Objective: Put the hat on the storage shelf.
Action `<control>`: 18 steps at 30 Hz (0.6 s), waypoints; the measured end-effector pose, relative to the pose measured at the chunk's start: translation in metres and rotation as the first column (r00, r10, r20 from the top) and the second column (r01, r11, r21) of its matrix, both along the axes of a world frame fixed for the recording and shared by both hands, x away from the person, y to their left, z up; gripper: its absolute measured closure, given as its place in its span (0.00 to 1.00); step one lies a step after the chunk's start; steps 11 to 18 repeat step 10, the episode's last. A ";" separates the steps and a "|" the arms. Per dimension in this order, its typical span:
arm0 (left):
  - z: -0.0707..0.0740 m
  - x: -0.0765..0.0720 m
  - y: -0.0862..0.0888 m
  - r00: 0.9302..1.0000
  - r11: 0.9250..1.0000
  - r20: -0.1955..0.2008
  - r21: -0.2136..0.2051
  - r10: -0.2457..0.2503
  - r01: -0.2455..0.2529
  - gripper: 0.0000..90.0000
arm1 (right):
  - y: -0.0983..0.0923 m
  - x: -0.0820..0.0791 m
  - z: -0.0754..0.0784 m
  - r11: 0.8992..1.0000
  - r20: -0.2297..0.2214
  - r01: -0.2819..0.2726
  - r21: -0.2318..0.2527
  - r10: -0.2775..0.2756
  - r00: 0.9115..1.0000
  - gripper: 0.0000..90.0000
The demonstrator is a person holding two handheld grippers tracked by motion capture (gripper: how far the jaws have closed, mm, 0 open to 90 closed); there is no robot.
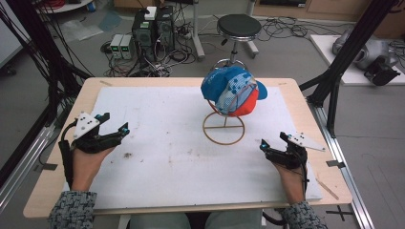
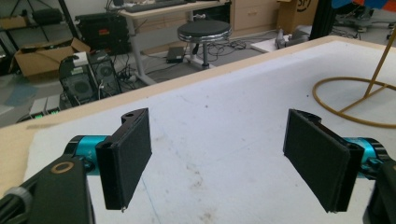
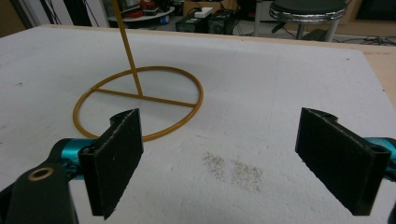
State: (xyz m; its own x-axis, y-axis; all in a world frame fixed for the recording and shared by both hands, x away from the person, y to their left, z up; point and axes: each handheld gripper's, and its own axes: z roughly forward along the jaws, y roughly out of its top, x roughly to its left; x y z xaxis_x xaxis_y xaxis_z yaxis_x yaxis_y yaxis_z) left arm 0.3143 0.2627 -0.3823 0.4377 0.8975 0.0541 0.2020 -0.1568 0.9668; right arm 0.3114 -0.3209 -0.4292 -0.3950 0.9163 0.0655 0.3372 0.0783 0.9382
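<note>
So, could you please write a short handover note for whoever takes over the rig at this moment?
Left claw: open, holding nothing, low over the left side of the white mat.
Right claw: open, holding nothing, low over the mat's right side, pointed toward the stand.
Caps: a blue one over an orange one, stacked on top of the gold wire stand, which stands right of the mat's centre.
Done: nothing visible; the caps are untouched.
Left: probably reaching in and lifting a cap off the stand.
</note>
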 end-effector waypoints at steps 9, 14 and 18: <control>-0.008 -0.001 0.007 1.000 1.000 -0.021 -0.008 0.017 -0.017 0.26 | 0.001 0.002 0.000 1.000 -0.002 -0.004 0.003 0.004 1.000 0.16; -0.010 -0.001 0.008 1.000 1.000 -0.026 -0.007 0.017 -0.017 0.26 | 0.002 0.003 0.000 1.000 -0.002 -0.006 0.004 0.006 1.000 0.16; -0.010 -0.001 0.008 1.000 1.000 -0.026 -0.007 0.017 -0.017 0.26 | 0.002 0.003 0.000 1.000 -0.002 -0.006 0.004 0.006 1.000 0.16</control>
